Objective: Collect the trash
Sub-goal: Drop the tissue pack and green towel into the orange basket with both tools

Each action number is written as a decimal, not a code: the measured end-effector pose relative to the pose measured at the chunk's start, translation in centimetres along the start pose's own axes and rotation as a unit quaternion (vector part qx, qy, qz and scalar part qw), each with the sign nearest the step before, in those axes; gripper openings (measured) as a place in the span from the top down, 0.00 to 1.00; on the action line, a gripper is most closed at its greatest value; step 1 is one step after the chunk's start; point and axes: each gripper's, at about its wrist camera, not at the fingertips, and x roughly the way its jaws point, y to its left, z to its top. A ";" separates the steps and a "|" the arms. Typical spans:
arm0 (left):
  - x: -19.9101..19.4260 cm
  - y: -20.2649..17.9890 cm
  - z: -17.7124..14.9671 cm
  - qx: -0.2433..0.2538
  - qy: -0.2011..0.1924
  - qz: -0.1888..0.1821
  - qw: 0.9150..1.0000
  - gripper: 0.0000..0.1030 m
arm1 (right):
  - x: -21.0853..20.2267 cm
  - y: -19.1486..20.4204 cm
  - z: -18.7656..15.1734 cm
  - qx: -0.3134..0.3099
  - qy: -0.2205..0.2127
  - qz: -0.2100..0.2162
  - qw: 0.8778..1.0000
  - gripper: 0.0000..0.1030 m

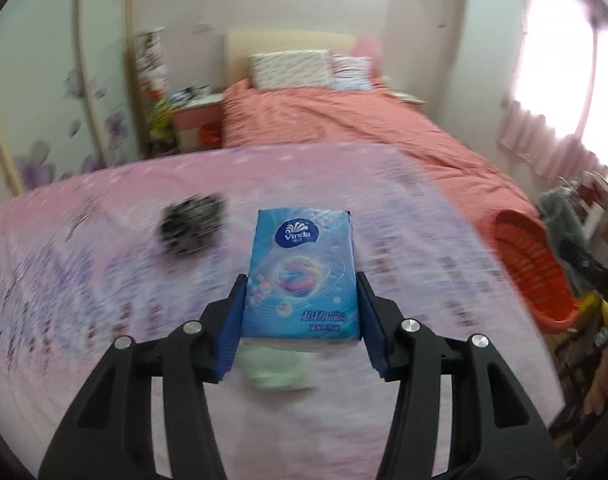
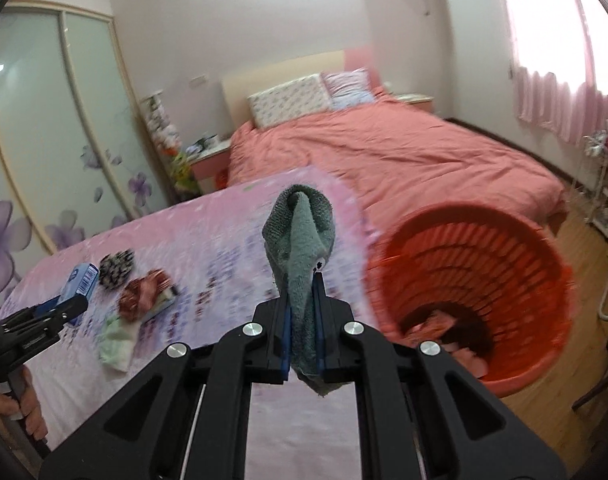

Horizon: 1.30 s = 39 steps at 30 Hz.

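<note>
Left hand-held gripper point(image 1: 300, 300) clamps a blue Vinda tissue pack point(image 1: 302, 272) between its blue pads, held above the pink floral-covered surface point(image 1: 104, 280). Right hand-held gripper point(image 2: 303, 320) is clenched on a grey-green terry cloth point(image 2: 302, 248), raised beside the orange plastic basket point(image 2: 503, 264). A black-and-white crumpled item point(image 1: 192, 230), a reddish wrapper point(image 2: 144, 294) and a pale green cloth point(image 2: 116, 340) lie on the surface.

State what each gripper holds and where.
Left gripper: blue tissue pack, clamped by its long sides. Right gripper: grey-green cloth, pinched at its lower fold.
</note>
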 end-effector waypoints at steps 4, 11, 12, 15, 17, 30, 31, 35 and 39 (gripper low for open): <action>0.3 -6.7 1.2 0.035 -0.008 -0.060 0.998 0.50 | -0.8 -3.3 0.4 0.023 -0.013 -0.018 0.999 0.91; 2.8 -17.8 2.9 0.087 0.002 -0.162 0.983 0.50 | -1.0 -9.4 1.3 0.072 -0.027 -0.040 0.996 0.91; 3.3 -19.1 3.0 0.095 0.004 -0.169 0.981 0.50 | -0.9 -10.5 1.4 0.081 -0.028 -0.042 0.995 0.91; 5.7 -23.5 3.4 0.119 0.016 -0.191 0.974 0.50 | -0.3 -13.2 1.9 0.112 -0.029 -0.040 0.993 0.91; 7.4 -25.6 3.4 0.130 0.026 -0.191 0.972 0.49 | 0.4 -14.6 2.1 0.126 -0.028 -0.037 0.991 0.90; 12.4 -25.2 2.1 0.132 0.062 -0.122 0.982 0.31 | 3.4 -16.2 -0.3 0.133 0.009 -0.071 0.989 0.44; 12.2 -24.3 2.2 0.130 0.061 -0.118 0.983 0.31 | 3.3 -16.1 -0.4 0.132 0.011 -0.072 0.989 0.44; 11.2 -20.7 2.0 0.112 0.053 -0.092 0.988 0.29 | 3.2 -14.8 -0.5 0.112 0.019 -0.079 0.990 0.44; 9.8 -16.7 1.9 0.087 0.043 -0.066 0.993 0.29 | 3.1 -12.9 -0.8 0.094 0.025 -0.076 0.992 0.44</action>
